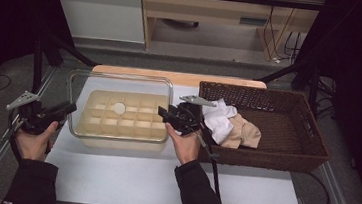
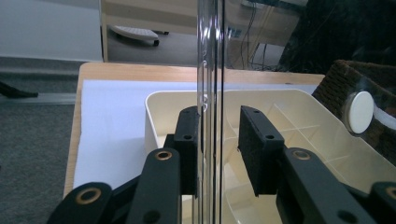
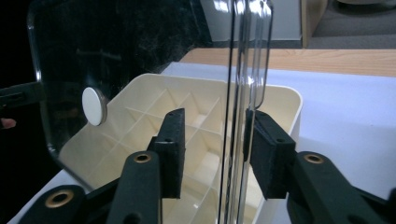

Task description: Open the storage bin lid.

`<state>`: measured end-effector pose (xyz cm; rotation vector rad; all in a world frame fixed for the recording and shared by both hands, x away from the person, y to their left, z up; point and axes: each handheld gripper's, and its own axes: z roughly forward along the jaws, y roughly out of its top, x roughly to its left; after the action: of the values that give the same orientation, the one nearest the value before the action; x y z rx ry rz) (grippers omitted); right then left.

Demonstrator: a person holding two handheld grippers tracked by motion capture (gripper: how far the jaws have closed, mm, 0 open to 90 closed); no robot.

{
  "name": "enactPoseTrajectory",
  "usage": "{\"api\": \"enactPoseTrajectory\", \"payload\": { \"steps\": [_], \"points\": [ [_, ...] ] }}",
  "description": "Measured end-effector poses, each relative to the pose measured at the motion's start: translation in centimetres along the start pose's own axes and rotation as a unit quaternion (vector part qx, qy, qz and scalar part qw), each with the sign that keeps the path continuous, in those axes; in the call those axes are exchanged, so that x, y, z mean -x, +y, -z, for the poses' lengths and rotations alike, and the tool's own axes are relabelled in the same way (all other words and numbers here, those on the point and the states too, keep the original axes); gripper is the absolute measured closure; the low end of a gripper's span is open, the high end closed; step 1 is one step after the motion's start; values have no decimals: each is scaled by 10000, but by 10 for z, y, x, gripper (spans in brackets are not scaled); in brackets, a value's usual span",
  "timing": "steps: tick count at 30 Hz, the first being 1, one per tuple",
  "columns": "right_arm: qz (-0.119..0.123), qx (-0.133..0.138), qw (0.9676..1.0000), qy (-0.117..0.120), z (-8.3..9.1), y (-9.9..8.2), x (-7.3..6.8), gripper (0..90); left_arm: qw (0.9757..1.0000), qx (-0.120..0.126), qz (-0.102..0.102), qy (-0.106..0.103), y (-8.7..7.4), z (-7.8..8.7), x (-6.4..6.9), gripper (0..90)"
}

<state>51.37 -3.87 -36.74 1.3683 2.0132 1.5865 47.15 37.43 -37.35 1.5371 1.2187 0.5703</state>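
Both jaws stand half open around the lid's (image 1: 118, 107) rims, not pinching; left gripper (image 2: 219, 149) and right gripper (image 3: 212, 154) should clamp evenly, then lift level off the tray (image 1: 121, 126).

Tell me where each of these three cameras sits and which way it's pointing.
High view: above the person's side, looking forward and down on the white table; forearms, hands, left gripper and right gripper show.
Left gripper view: rides that gripper, facing along its black jaws across the cream divided tray.
Right gripper view: rides that gripper, facing along its jaws at the same tray from the opposite end.
Shared: both gripper views show the clear lid edge-on between the jaws, with its white round knob.
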Motion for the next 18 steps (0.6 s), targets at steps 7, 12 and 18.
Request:
{"api": "enactPoseTrajectory", "payload": {
  "steps": [7, 12, 18],
  "points": [
    [46, 79, 9998, 147, 22, -2, -1, 681, 9996, 162, -185, -125, 3, 17, 14, 689],
    [52, 75, 9995, 314, 40, -5, 0, 696, 9992, 196, -298, -196, 3, 25, 25, 689],
    [52, 24, 9986, 518, 65, -11, 0, 712, 9987, 180, -390, -283, -8, 39, 40, 694]
  ]
}}
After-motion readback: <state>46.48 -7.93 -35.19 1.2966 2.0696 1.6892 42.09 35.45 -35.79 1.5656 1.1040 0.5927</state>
